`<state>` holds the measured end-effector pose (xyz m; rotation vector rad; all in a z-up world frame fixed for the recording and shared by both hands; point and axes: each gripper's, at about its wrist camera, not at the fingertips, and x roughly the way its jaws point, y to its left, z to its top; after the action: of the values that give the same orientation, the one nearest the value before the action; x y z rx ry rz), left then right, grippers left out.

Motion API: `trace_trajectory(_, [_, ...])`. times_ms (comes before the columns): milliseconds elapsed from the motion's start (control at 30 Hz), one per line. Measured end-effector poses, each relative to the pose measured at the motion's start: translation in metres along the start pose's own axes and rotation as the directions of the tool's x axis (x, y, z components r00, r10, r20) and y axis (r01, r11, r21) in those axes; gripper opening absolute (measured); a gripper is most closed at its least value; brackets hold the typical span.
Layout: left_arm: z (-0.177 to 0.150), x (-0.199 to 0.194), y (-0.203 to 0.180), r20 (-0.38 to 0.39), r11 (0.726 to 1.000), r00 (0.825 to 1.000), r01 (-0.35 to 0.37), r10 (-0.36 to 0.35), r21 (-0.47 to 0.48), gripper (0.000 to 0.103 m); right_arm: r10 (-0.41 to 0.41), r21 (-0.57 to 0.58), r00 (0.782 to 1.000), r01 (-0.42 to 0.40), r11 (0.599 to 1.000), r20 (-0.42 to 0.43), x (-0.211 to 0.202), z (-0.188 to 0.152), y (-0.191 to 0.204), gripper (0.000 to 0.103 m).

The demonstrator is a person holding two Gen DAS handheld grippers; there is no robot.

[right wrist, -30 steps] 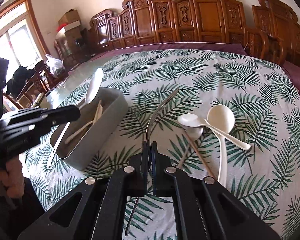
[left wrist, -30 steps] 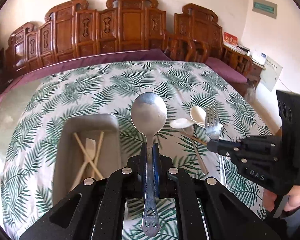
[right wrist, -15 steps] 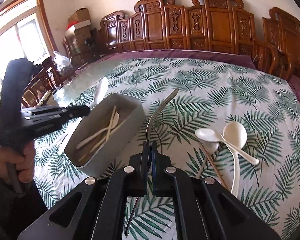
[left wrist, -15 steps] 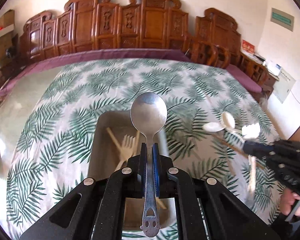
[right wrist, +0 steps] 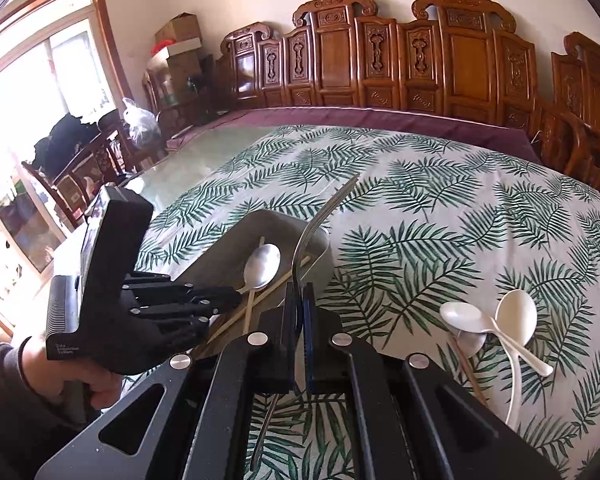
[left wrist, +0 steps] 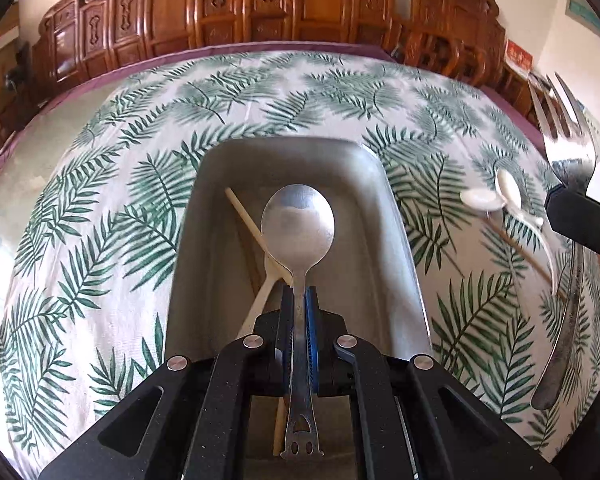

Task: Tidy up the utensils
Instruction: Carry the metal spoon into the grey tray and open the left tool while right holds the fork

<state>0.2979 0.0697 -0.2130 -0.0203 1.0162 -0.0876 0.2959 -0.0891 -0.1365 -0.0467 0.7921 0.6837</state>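
Leaf-patterned surface, grey rectangular tray; left tongs clamping steel spoon above it, right tongs clamping steel fork.

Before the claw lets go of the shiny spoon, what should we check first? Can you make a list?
1. Left claw gripping the metal spoon: ok, shut on its handle.
2. Spoon above the gray bin: ok, bowl sits over the bin's inside.
3. Room in the bin: ok, only chopsticks and a white plastic utensil lie there.
4. Spoon low enough to drop softly: cannot tell.
5. Right claw gripping the metal fork: ok, shut on it.
6. Fork clear of the spoon: ok, they are apart.
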Motion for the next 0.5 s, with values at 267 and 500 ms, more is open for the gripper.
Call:
trace_trajectory(267, [0.002, -0.002, 0.003, -0.009, 1.0, 1.0, 0.01, -0.01, -0.009, 0.006, -0.024, -0.002, 0.999, 0.024, 1.0, -0.025, 0.008, -0.001, 0.006, 0.004])
trace_trajectory(500, [0.01, -0.024, 0.015, 0.052, 0.999, 0.998, 0.024, -0.022, -0.035, 0.023, -0.007, -0.005, 1.0, 0.007, 1.0, -0.02, 0.014, 0.01, 0.022, 0.004])
